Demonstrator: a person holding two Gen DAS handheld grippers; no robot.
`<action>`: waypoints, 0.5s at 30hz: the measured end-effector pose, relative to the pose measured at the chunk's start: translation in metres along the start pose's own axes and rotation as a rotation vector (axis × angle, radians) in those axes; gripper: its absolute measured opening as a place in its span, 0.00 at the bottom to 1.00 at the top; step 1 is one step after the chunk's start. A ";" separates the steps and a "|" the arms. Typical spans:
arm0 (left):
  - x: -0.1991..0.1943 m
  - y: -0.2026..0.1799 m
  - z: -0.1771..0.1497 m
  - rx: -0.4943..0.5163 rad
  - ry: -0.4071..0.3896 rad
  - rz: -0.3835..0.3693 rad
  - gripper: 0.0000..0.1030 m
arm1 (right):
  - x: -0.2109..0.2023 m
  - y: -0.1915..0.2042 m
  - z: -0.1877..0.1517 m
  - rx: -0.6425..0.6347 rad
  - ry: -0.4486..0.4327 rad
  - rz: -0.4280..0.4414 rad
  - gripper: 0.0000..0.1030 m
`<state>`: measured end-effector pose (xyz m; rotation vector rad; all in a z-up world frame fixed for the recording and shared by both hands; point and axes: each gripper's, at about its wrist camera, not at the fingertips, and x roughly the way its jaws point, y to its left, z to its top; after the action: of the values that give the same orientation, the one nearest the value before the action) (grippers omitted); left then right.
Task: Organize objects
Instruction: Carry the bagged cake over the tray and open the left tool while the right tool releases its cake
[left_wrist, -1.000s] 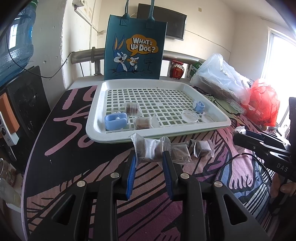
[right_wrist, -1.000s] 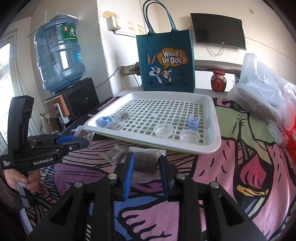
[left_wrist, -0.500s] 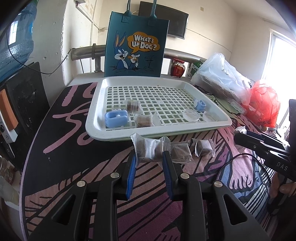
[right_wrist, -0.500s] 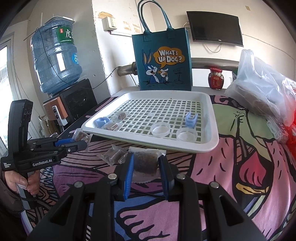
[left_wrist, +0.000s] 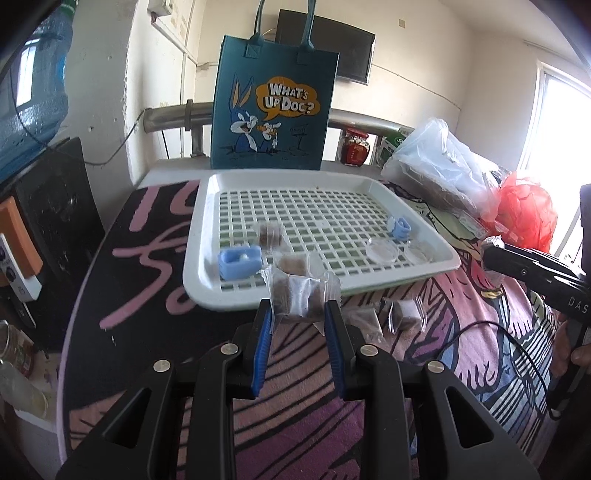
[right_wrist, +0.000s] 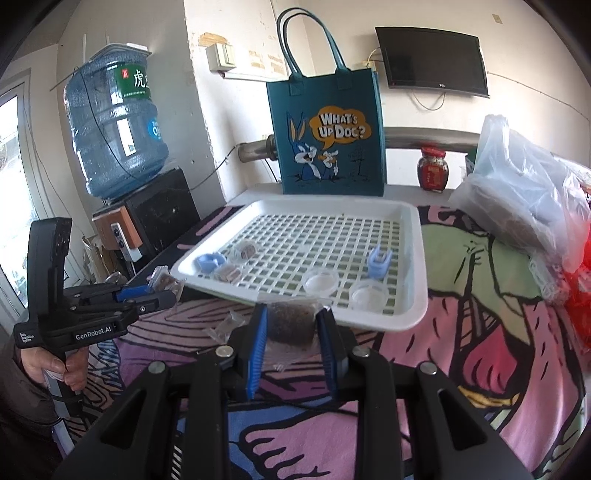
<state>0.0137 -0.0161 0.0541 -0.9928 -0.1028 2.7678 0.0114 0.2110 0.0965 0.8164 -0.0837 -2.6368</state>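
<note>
The white grid tray (left_wrist: 207, 258) is being approached at its near rim. 1 clear snack packet (left_wrist: 301, 295) is being pinched by the left tool (left_wrist: 298, 317), another packet (right_wrist: 290, 321) by the right tool (right_wrist: 290, 325). Both should be lifted clear of the rim, then released inside the tray beside the 2 packets already there.

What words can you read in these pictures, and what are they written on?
"WHAT'S UP DOC?" on the teal tote bag.
"GenRobot.AI" on the left gripper; the small white label beside it is too small to read.
"DAS" on the right gripper, cut off at the picture's edge.
"虎" on the water jug's green label; the rest is unreadable.
The TV logo and red jar label are too small.
</note>
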 end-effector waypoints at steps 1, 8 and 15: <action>0.000 0.000 0.004 0.004 -0.007 0.006 0.26 | -0.001 -0.001 0.004 -0.003 -0.003 -0.001 0.25; 0.011 0.023 0.038 -0.015 -0.019 -0.013 0.26 | 0.009 -0.016 0.029 0.028 0.000 0.028 0.25; 0.051 0.046 0.049 -0.081 0.051 0.006 0.26 | 0.050 -0.042 0.042 0.141 0.080 0.044 0.25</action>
<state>-0.0634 -0.0502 0.0548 -1.0848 -0.2057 2.7612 -0.0641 0.2288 0.0972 0.9536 -0.2655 -2.5767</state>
